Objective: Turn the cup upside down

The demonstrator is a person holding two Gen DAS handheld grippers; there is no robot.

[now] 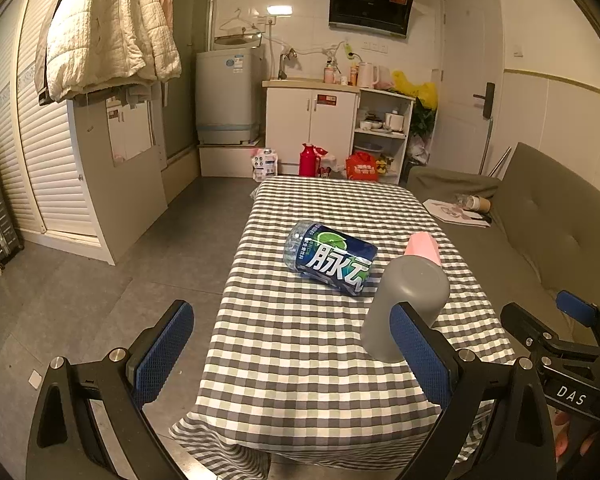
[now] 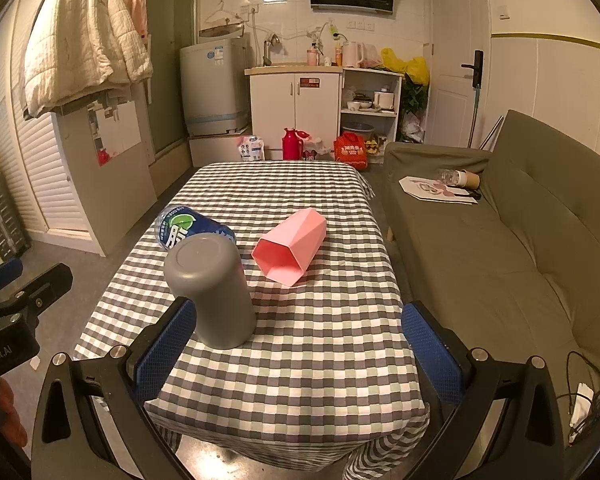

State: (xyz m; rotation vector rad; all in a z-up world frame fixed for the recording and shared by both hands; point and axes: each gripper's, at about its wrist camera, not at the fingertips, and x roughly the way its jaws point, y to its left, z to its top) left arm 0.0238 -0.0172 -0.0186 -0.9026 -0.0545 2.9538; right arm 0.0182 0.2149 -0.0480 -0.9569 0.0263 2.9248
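Note:
A grey cup (image 2: pixel 212 292) stands upside down on the checkered table (image 2: pixel 300 360), base up; it also shows in the left wrist view (image 1: pixel 408 308). A pink faceted cup (image 2: pixel 290 244) lies on its side with its mouth toward me; only its top shows in the left wrist view (image 1: pixel 422 246) behind the grey cup. My left gripper (image 1: pixel 290 356) is open and empty near the table's front left edge, its right finger in front of the grey cup. My right gripper (image 2: pixel 296 354) is open and empty, with the grey cup just beyond its left finger.
A blue drink bottle (image 1: pixel 332 258) lies on its side on the table behind the grey cup, also in the right wrist view (image 2: pixel 188 228). A grey-green sofa (image 2: pixel 500 260) runs along the table's right. The floor (image 1: pixel 100 300) lies to the left.

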